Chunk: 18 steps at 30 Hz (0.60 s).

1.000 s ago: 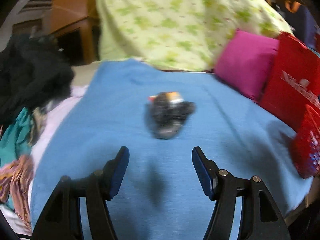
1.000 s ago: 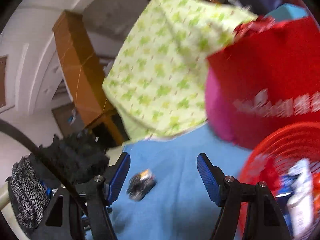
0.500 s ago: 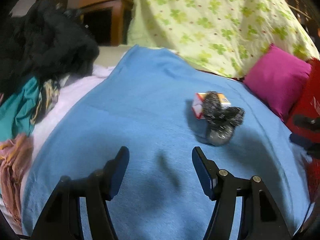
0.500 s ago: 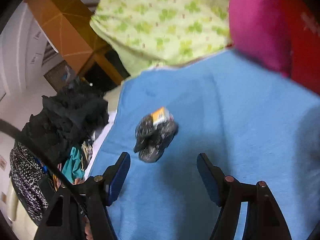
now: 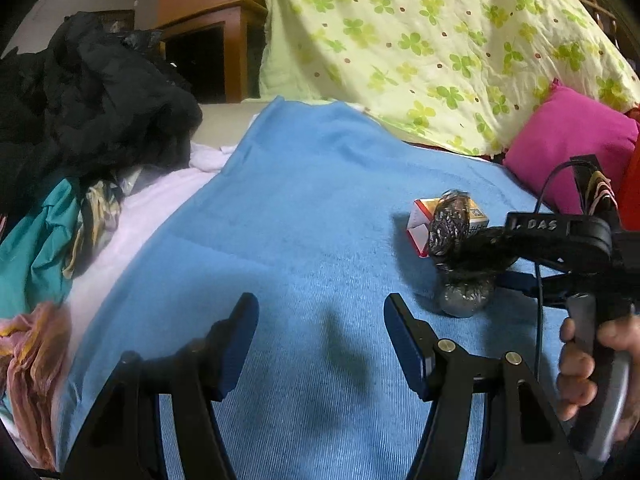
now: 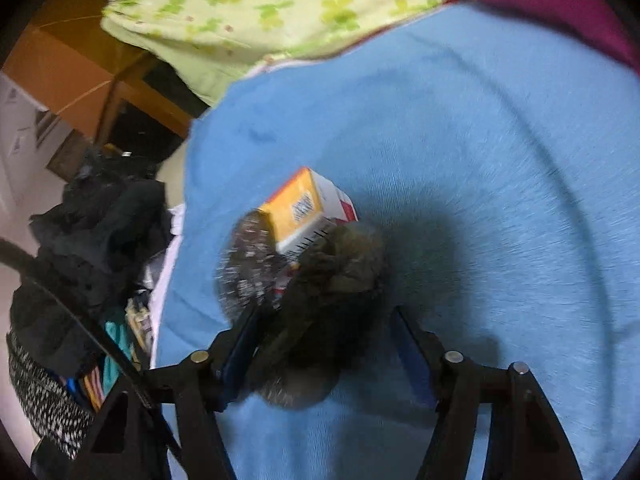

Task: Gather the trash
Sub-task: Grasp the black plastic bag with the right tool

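1. left wrist view: the left tongs hover with jaws apart and nothing between them over the blue blanket. the dark speckled wrapper lies right of them on a small orange-and-white box. the right tongs reach it from the right, in a person's hand.
2. right wrist view: the right tongs are closing with the wrapper between the jaws; blur hides whether the pads press yet. the box lies just beyond.
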Each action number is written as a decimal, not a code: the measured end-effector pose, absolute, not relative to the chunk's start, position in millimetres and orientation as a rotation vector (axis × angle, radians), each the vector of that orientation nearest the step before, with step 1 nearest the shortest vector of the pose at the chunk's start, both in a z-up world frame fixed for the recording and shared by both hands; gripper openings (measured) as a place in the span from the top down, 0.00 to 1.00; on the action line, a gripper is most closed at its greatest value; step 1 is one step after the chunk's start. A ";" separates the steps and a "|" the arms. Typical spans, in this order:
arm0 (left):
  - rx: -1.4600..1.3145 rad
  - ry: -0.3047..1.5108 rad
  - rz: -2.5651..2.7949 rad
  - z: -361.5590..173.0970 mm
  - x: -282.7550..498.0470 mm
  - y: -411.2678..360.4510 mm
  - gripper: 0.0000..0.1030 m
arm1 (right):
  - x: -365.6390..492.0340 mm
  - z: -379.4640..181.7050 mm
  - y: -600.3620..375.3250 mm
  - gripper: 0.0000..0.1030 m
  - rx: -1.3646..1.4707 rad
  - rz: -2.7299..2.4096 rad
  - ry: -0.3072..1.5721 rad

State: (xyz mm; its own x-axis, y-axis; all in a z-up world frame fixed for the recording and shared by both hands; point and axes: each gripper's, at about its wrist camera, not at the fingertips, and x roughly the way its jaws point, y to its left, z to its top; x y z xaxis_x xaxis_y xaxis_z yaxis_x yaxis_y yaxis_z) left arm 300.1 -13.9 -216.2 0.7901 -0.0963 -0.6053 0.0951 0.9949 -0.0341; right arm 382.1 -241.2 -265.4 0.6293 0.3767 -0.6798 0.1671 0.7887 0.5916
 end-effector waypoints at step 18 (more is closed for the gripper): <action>0.059 0.627 -0.424 -207.7 361.3 -71.3 0.25 | 275.7 -218.4 -333.4 0.58 0.583 -0.009 0.886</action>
State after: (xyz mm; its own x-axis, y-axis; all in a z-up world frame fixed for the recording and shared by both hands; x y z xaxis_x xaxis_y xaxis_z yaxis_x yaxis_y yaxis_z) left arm 361.3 -71.3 -207.7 0.7269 -0.3666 -0.5806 0.4018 0.9128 -0.0733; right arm 275.7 -333.4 -218.4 0.6431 0.2276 -0.7312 0.2420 0.8455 0.4759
